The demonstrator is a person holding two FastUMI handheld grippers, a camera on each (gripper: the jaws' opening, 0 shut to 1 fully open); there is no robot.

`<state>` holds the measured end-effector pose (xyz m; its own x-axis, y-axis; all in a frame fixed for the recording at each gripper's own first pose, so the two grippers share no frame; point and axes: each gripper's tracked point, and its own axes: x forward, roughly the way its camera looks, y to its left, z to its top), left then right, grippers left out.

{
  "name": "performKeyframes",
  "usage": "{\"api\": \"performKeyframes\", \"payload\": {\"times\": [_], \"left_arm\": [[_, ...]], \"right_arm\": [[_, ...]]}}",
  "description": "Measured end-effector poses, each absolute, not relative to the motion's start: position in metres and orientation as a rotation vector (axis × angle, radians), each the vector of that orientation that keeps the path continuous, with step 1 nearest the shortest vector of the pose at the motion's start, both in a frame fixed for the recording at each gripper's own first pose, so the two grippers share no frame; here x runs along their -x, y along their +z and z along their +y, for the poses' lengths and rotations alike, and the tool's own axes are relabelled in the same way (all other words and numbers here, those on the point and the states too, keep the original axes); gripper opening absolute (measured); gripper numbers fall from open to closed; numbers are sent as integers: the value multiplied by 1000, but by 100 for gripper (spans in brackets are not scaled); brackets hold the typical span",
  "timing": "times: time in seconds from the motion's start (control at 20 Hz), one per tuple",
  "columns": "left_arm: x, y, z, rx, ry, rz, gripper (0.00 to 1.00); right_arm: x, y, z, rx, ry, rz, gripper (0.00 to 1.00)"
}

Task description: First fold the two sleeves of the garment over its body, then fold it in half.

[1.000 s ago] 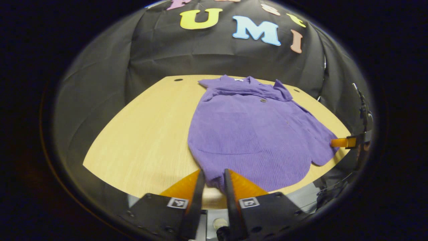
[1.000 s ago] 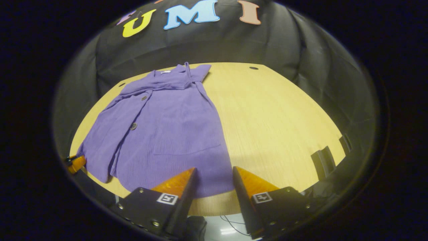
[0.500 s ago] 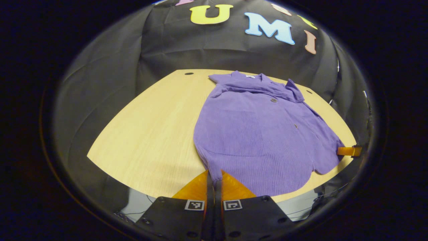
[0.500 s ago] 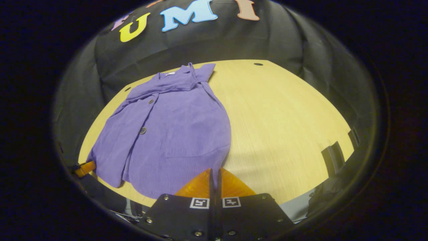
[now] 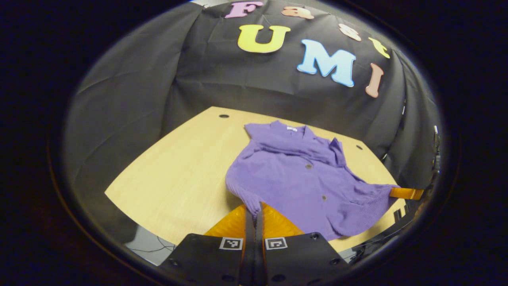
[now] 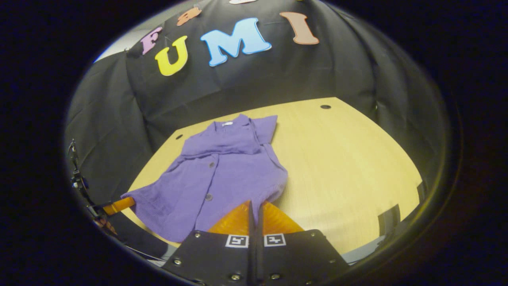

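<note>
Both tongs, left [image 5: 254, 210] and right [image 6: 256, 210], clenched on the shirt [image 5: 301, 178] hem corners; collar lies straight ahead across the tabletop [image 5: 178, 174].

A pale wooden counter [image 5: 178, 174] with small dark holes near its far corners. A purple buttoned shirt [image 5: 293, 174] lies on it, collar toward the far edge, its upper part flat on the wood, its near hem corners raised off the surface.
</note>
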<state>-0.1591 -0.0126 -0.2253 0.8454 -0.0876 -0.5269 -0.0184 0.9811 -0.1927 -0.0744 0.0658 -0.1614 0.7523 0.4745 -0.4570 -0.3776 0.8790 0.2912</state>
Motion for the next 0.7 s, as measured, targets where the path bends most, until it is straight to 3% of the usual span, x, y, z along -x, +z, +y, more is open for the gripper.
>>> {"api": "performKeyframes", "payload": {"times": [0.35, 0.7], "left_arm": [[74, -145, -27, 202, -89, 440, 6], [-64, -95, -30, 242, -157, 369, 6]], "right_arm": [[16, -87, 95, -194, 501, 431, 0], [-73, -35, 117, -219, 434, 367, 0]]}}
